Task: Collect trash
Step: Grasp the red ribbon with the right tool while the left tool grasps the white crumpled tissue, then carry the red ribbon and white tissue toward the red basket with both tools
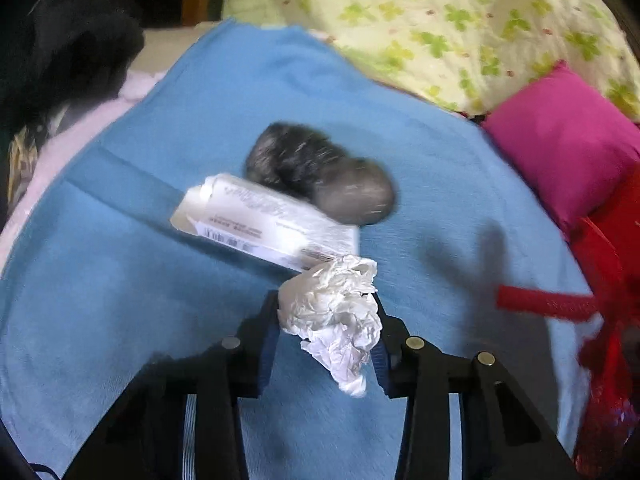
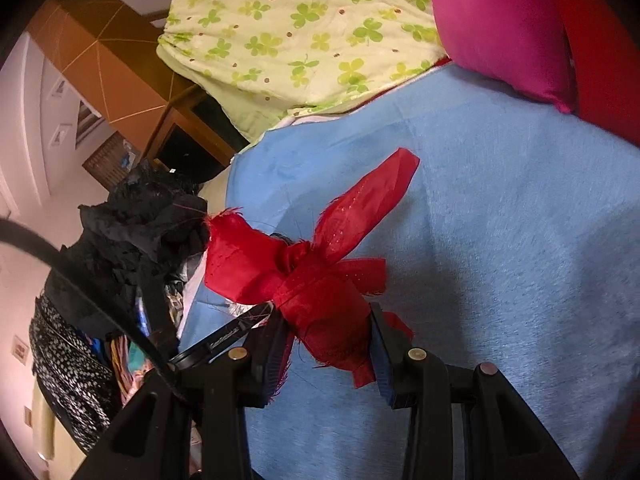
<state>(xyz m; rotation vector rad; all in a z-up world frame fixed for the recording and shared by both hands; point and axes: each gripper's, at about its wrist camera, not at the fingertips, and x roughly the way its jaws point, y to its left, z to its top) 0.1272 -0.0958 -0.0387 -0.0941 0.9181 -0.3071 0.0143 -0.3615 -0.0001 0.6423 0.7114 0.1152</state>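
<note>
Tissue (image 1: 334,312) crumpled white, pinched in left tool (image 1: 326,320); blue sheet (image 1: 120,280) beneath

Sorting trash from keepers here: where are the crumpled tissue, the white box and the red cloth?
crumpled tissue (image 1: 334,312), left wrist view, middle of the wad.
white box (image 1: 264,220), left wrist view, its long face.
red cloth (image 2: 320,292), right wrist view, near the knot.

A blue blanket (image 1: 420,184) lies beside a clover-print quilt (image 1: 460,20) and magenta pillow (image 1: 560,140).
</note>
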